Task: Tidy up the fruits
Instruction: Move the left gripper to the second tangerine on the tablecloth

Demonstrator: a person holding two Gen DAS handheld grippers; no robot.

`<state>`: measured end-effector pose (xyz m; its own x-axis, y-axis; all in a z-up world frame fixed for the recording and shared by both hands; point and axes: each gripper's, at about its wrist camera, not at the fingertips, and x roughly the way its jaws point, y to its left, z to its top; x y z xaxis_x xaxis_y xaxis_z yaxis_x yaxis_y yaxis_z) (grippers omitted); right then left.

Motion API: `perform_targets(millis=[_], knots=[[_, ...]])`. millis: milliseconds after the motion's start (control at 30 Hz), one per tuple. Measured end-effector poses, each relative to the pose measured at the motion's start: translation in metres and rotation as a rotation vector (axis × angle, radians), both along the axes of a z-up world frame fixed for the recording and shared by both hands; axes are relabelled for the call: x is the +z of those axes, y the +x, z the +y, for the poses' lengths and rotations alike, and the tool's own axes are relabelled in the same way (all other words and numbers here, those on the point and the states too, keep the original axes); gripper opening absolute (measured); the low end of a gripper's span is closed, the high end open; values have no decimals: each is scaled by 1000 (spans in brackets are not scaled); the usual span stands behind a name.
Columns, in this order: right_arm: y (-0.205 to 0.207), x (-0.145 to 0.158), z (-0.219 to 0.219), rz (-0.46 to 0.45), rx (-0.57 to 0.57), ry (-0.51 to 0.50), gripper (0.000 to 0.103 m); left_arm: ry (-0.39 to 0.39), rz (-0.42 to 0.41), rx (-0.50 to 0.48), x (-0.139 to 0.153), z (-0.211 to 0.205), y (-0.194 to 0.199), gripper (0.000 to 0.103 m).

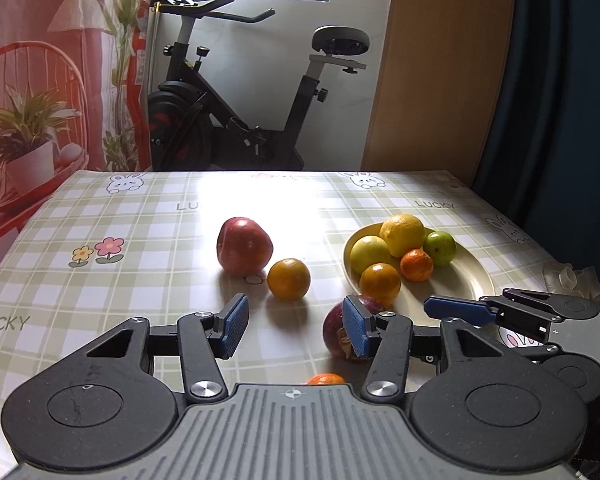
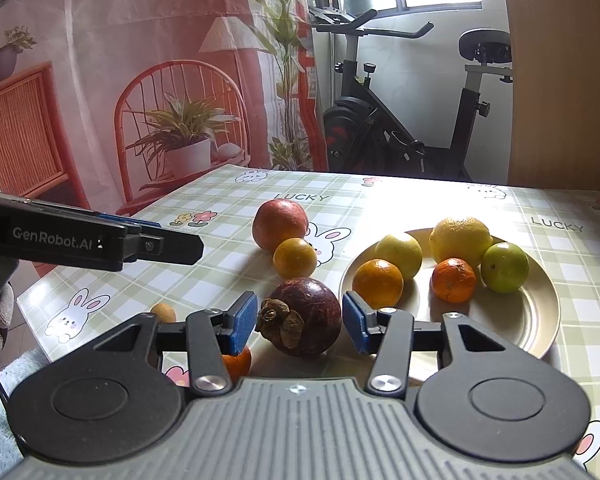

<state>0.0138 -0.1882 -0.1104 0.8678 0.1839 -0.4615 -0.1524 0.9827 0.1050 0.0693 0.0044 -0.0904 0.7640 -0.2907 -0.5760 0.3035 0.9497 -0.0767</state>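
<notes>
The table (image 2: 204,216) carries a green-checked cloth printed with rabbits, flowers and the word LUCKY; behind it stand an exercise bike (image 1: 236,92), a pink printed backdrop (image 2: 140,80) on the left and a wooden panel (image 1: 440,64) on the right. A cream plate (image 2: 516,320) at right holds five fruits: a lemon (image 2: 460,240), a yellow fruit (image 2: 400,252), a green fruit (image 2: 505,267) and two oranges. On the cloth left of the plate lie a red apple (image 2: 280,224) and, just beside it, an orange fruit (image 2: 294,258). The right gripper (image 2: 300,326) is open, its jaws either side of the mangosteen (image 2: 302,316), neither pad visibly touching. The left gripper (image 1: 296,324) is open over bare cloth, empty, with the mangosteen just behind its right finger.
</notes>
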Motion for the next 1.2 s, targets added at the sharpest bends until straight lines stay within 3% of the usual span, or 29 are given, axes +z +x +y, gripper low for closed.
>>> perform_targets(millis=[433, 767, 1200], knots=[[-2, -14, 25, 59, 119, -45, 50, -35, 57, 48, -15, 30, -10, 54], [13, -38, 41, 141, 182, -63, 49, -72, 150, -55, -34, 12, 1, 54], [21, -45, 36, 145, 182, -16, 44, -75, 213, -110, -54, -6, 18, 54]])
